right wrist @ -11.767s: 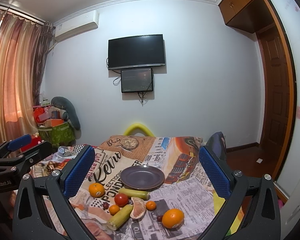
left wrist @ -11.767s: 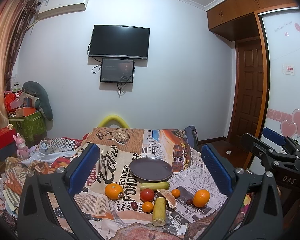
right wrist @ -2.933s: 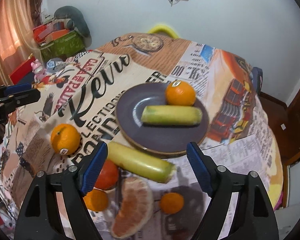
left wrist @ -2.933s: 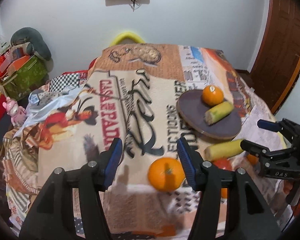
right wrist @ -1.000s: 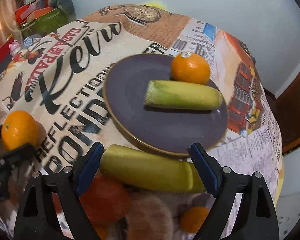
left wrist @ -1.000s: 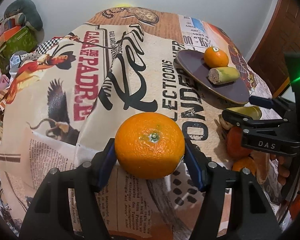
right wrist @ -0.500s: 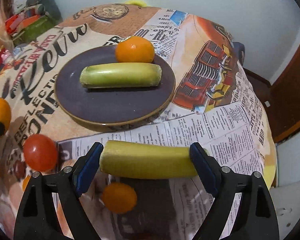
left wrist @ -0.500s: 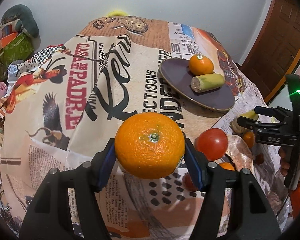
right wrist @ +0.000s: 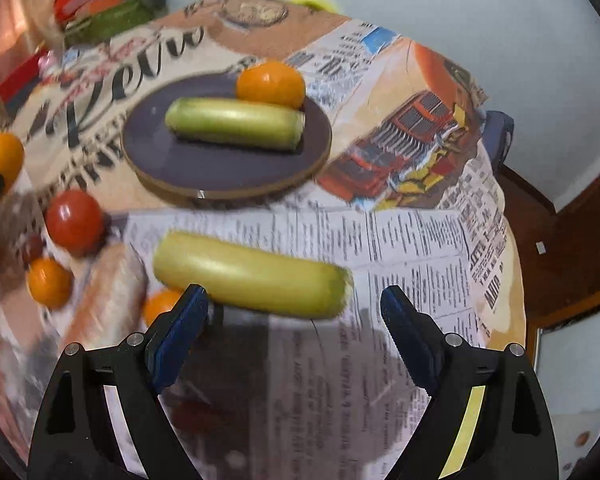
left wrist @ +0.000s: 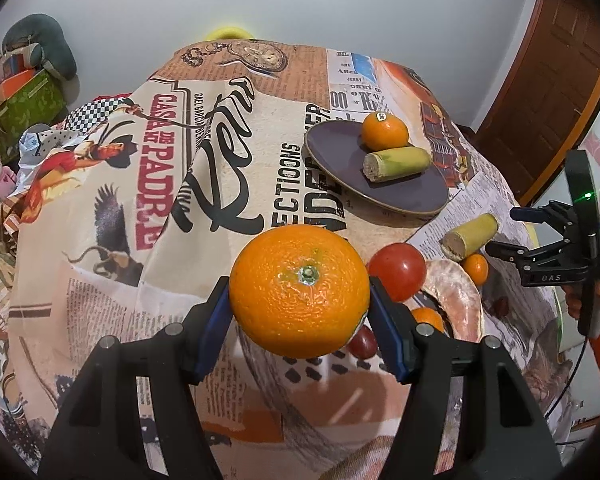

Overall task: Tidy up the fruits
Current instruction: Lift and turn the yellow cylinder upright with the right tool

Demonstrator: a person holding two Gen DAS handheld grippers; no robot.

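My left gripper (left wrist: 300,312) is shut on a large orange (left wrist: 300,290) and holds it above the cloth. A dark plate (left wrist: 340,160) holds an orange (left wrist: 384,132) and a green cane piece (left wrist: 396,162); the plate also shows in the right wrist view (right wrist: 188,160). My right gripper (right wrist: 296,316) is open, just behind a yellow cane piece (right wrist: 252,274) that lies on the cloth and is free of its pads. That piece (left wrist: 468,236) and the right gripper (left wrist: 512,232) show at the right of the left wrist view.
A tomato (right wrist: 74,222), a pomelo wedge (right wrist: 108,296), small oranges (right wrist: 48,282) and dark fruits lie left of the cane piece. The printed tablecloth (left wrist: 120,200) covers the table. A wooden door (left wrist: 548,80) stands at the right.
The yellow cane piece has left my right gripper's pads and lies on the cloth ahead of them; the gripper has drawn back. My left gripper still holds the orange, a little higher.
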